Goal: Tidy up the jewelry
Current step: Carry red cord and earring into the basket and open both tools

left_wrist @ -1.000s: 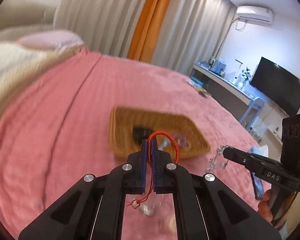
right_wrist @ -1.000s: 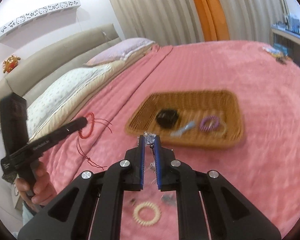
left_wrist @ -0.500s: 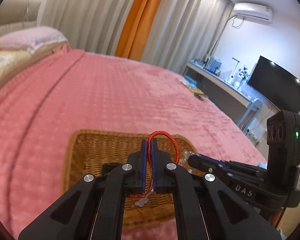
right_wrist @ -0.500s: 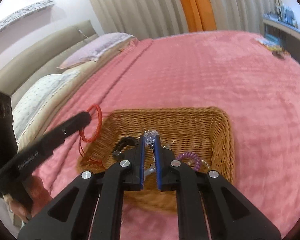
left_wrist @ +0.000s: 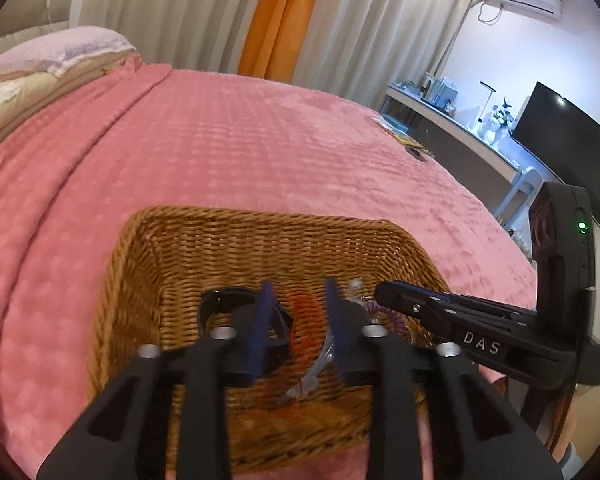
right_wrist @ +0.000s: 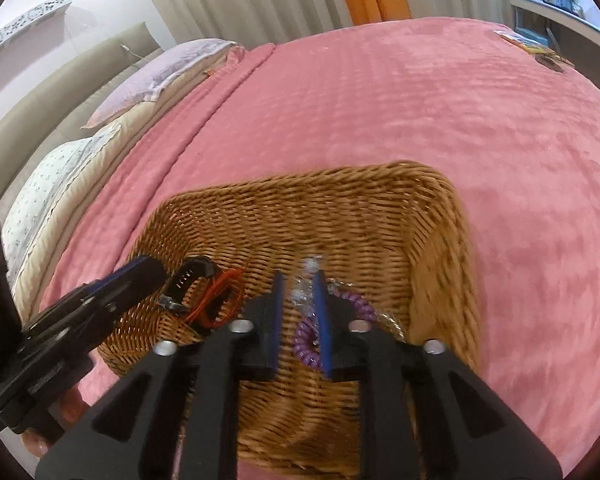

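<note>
A wicker basket point(left_wrist: 172, 264) point(right_wrist: 380, 208) sits on the pink bed. My left gripper point(left_wrist: 298, 292) is open over it, and the red cord bracelet point(left_wrist: 306, 312) point(right_wrist: 216, 300) is blurred between the jaws and lies in the basket. My right gripper point(right_wrist: 298, 280) is open over the basket's right half, with the clear crystal bracelet point(right_wrist: 306, 280) loose between its jaws. A black watch point(left_wrist: 228, 300) point(right_wrist: 190, 274) and a purple coil band point(right_wrist: 306, 338) point(left_wrist: 384, 316) lie in the basket. Each gripper shows in the other's view, the right point(left_wrist: 384, 294) and the left point(right_wrist: 152, 270).
The pink blanket point(left_wrist: 260, 140) covers the bed all around the basket. Pillows point(right_wrist: 60, 176) lie at the headboard on the left. A desk with a TV point(left_wrist: 560, 148) stands beyond the bed's right edge. Small items point(right_wrist: 540, 50) lie on the far corner.
Both grippers moved down into the basket and opened. The red cord bracelet left the left jaws. The crystal bracelet is loose between the right jaws.
</note>
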`<action>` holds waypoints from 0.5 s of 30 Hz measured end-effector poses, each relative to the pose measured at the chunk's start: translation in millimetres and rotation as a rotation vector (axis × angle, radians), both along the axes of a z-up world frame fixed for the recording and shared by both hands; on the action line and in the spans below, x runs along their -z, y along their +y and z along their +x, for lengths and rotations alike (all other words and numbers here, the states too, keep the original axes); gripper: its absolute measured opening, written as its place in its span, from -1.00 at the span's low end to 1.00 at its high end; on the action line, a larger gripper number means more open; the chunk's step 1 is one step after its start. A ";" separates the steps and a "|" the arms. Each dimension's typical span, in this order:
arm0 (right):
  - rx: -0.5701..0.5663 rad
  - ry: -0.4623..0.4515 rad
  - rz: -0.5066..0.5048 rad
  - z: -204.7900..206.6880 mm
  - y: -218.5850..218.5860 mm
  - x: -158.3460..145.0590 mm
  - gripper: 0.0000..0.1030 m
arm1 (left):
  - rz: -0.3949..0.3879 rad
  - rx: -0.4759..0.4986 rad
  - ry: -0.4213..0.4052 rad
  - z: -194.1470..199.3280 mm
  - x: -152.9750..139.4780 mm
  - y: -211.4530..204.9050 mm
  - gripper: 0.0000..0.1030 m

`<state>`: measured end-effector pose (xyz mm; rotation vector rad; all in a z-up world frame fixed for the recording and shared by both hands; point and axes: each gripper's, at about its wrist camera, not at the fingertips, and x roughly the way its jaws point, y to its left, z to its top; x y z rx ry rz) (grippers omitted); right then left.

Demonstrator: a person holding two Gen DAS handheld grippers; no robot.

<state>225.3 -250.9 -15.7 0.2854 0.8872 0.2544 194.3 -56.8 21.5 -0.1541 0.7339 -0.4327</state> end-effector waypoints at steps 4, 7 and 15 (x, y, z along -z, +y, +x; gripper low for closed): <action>0.000 -0.039 0.019 -22.5 -6.4 -17.0 -0.20 | -0.013 0.012 -0.031 -19.7 -20.2 8.3 -0.21; -0.015 -0.089 0.011 -54.8 -7.0 -38.1 -0.17 | -0.016 0.011 -0.072 -45.9 -40.6 17.3 -0.18; -0.080 -0.162 -0.058 -150.8 7.2 -48.6 -0.17 | 0.036 -0.022 -0.117 -140.1 -54.3 42.4 -0.16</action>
